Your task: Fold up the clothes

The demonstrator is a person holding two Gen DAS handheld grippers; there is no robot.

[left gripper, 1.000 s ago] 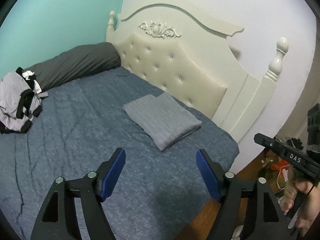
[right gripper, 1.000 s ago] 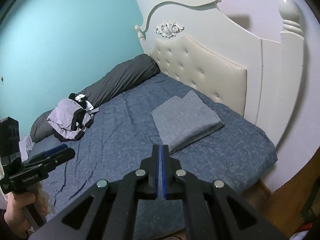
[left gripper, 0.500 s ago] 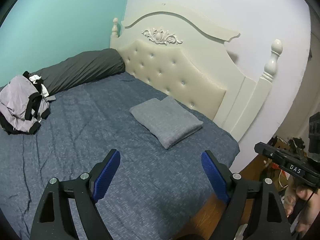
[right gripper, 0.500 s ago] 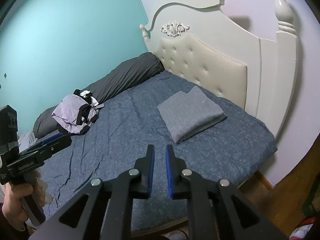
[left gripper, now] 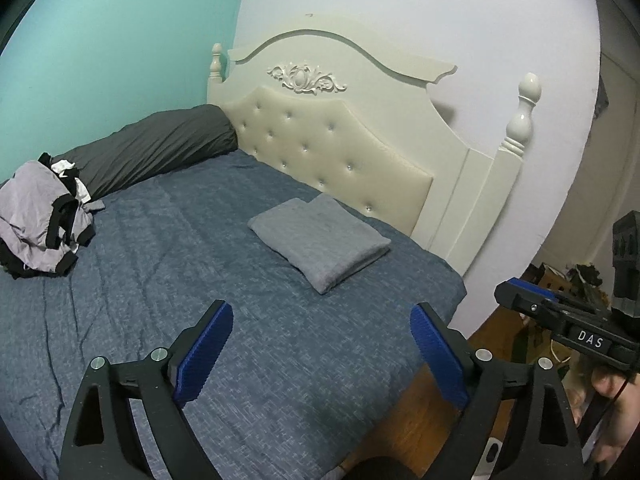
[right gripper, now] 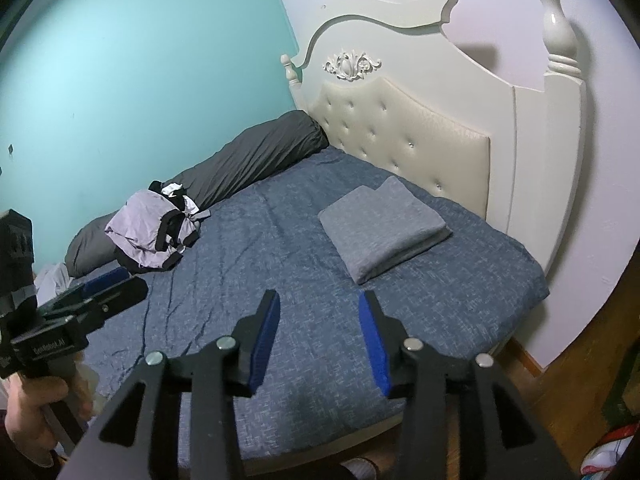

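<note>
Both tongs hang over the near edge of the bed, holding nothing: the left tongs (left gripper: 320, 344) stand wide apart, the right tongs (right gripper: 318, 336) are parted by a narrower gap. A hand (right gripper: 38, 404) grips the left tool at the left of the right wrist view, and the right tool shows at the right edge of the left wrist view.

A crumpled pile of clothes (left gripper: 44, 220), lilac-grey with black bands and a scrap of white, lies at the far left of the bed (left gripper: 168, 264), touching the dark grey bolster (left gripper: 152, 148) that runs along the turquoise wall (left gripper: 100, 40). In the right wrist view the pile (right gripper: 154, 232) sits well apart from both tongs, with wrinkled blue bedcover between.

On the right half of the bed, near the headboard, rests a folded grey cloth (left gripper: 320, 240), flat and squared, its fold edges facing the near right corner. It lies between the tongs and the tufted cream headboard (left gripper: 332, 148), apart from the pile.

Nothing stands on the cover between the tongs and either cloth. Open cover fills the middle of the bed. Its near edge and right corner drop to a wooden floor (right gripper: 580, 380), where clutter lies at the far right (left gripper: 576, 280). A white bedpost (left gripper: 520, 116) rises at the right end of the headboard against the pale wall.
</note>
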